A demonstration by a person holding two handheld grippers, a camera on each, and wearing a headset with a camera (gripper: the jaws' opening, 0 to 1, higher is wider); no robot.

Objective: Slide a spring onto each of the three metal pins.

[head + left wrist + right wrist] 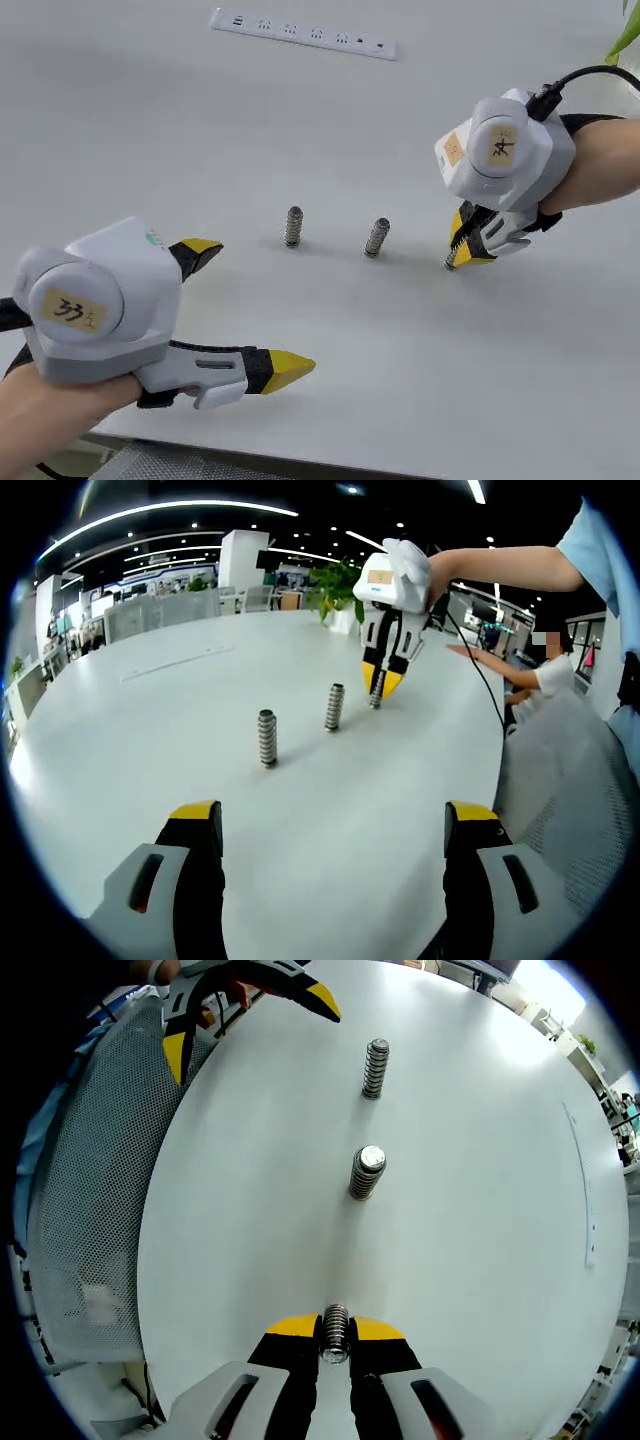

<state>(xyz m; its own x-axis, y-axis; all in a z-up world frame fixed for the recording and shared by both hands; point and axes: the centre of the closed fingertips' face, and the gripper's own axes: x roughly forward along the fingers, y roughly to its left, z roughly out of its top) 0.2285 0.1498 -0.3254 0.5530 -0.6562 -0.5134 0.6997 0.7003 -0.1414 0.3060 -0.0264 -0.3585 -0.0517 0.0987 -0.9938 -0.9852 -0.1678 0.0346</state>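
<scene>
We see the third spring [335, 1332] upright on the white table [300, 420], pinched by the downward-pointing right gripper [470, 247], in line with two standing springs [377, 237]. Its sticker [502, 146] is illegible to us. The left gripper [260, 304], jaws spread, is tagged perhaps "33".

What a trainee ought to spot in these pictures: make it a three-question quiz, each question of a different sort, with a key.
1. True or false: the left gripper has its jaws shut.
2. How many springs stand upright on the table, apart from both grippers? A one. B two. C three.
3. Fill in: the right gripper is shut on a ____, tip down at the tabletop.

Key
1. False: the jaws stand wide apart and hold nothing.
2. B.
3. The third spring.
</scene>
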